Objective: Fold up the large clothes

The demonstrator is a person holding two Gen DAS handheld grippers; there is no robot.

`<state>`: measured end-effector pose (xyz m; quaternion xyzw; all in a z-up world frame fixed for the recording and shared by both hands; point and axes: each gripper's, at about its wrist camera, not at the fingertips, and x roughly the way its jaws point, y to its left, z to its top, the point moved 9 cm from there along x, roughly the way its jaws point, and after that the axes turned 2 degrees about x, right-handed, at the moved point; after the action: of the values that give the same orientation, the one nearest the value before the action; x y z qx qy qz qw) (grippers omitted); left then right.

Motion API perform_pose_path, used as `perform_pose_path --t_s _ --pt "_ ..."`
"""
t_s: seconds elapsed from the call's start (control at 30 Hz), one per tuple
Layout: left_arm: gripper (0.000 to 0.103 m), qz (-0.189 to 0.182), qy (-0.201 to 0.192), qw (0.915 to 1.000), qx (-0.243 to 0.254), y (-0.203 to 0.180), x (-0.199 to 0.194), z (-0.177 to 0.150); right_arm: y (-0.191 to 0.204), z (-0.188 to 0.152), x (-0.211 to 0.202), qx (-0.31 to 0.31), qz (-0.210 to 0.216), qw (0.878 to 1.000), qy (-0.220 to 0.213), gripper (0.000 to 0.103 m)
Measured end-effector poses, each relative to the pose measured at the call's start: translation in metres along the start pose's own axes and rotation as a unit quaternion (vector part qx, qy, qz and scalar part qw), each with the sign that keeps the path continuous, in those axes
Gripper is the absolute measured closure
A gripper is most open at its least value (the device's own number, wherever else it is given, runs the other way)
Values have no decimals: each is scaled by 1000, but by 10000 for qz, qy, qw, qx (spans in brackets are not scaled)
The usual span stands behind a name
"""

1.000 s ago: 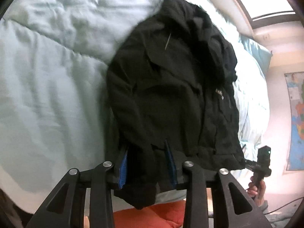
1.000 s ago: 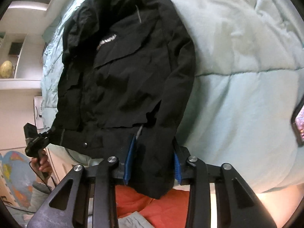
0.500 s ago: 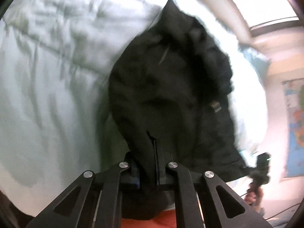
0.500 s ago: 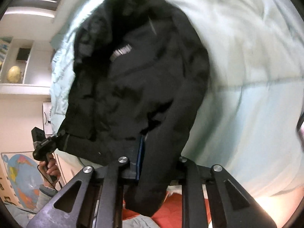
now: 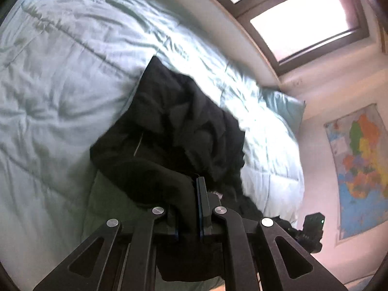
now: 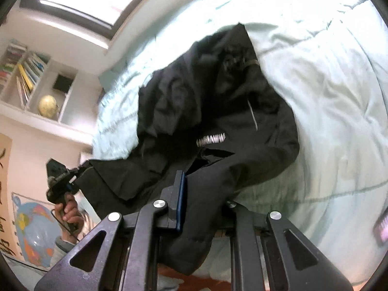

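A black jacket [image 5: 169, 131] lies on a pale green duvet [image 5: 55, 92], its lower part lifted and bunched. My left gripper [image 5: 194, 194] is shut on the jacket's left sleeve cuff, which drapes over the fingers. In the right wrist view the jacket [image 6: 218, 126] shows a white chest logo. My right gripper [image 6: 203, 194] is shut on the right sleeve, which hangs down between the jaws. The left gripper shows there at the jacket's far hem [image 6: 60, 179], held by a hand.
A pillow [image 5: 283, 106] lies at the bed's head under a window [image 5: 303, 17]. A wall map [image 5: 361, 167] hangs right. Shelves with books and a globe [image 6: 48, 105] stand left in the right wrist view. A phone [image 6: 382, 225] lies on the duvet's right edge.
Both grippers closed on the sleeve cuffs, then lifted and moved forward over the bed. The jacket's lower half rose and bunched toward its collar.
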<state>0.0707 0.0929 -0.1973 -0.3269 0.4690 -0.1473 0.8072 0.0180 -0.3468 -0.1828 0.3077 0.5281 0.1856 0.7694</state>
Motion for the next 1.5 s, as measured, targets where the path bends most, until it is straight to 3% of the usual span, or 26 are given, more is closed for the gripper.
perform_pose_path --t_s 0.3,0.43,0.6,0.67,0.8,0.93,1.1,1.2,1.27,1.33,1.37,1.4,1.43,1.5 --pt "92 -207 -784 9963 -292 -2 3 94 16 112 -24 -116 119 9975 -692 83" --pt "91 -332 -890 9942 -495 3 24 137 15 180 -5 154 86 9964 -828 83" --pt "89 545 -599 9953 -530 26 104 187 -14 251 71 853 -251 9944 -575 83" --pt "89 900 -391 9936 -558 43 148 200 -35 270 109 1080 -604 9915 -395 83" --pt "88 1439 226 9869 -688 85 227 201 -73 281 180 1232 -1312 9836 88 82" --pt "88 1555 414 9856 -515 100 263 193 -94 275 221 1250 -1443 9809 359 82" --pt "88 1317 593 9880 -543 99 257 193 -93 276 221 1233 -1382 9820 358 82" --pt "75 853 642 9924 -606 84 231 196 -85 276 197 1249 -1345 9827 264 80" --pt "65 560 548 9955 -529 70 205 198 -76 277 170 1428 -1084 9837 116 77" --pt "60 447 186 9979 -421 60 167 206 -65 277 146 1422 -772 9868 3 66" --pt "52 408 -55 9981 -454 59 148 212 -59 277 136 1332 -704 9886 -62 61" --pt "48 326 -292 9976 -534 59 129 217 -54 277 127 1215 -709 9900 -134 47" --pt "43 223 -553 9964 -606 58 111 223 -51 277 123 1093 -797 9906 -193 30" --pt "36 230 -781 9956 -473 56 92 232 -49 279 114 612 -1310 9889 -343 22"
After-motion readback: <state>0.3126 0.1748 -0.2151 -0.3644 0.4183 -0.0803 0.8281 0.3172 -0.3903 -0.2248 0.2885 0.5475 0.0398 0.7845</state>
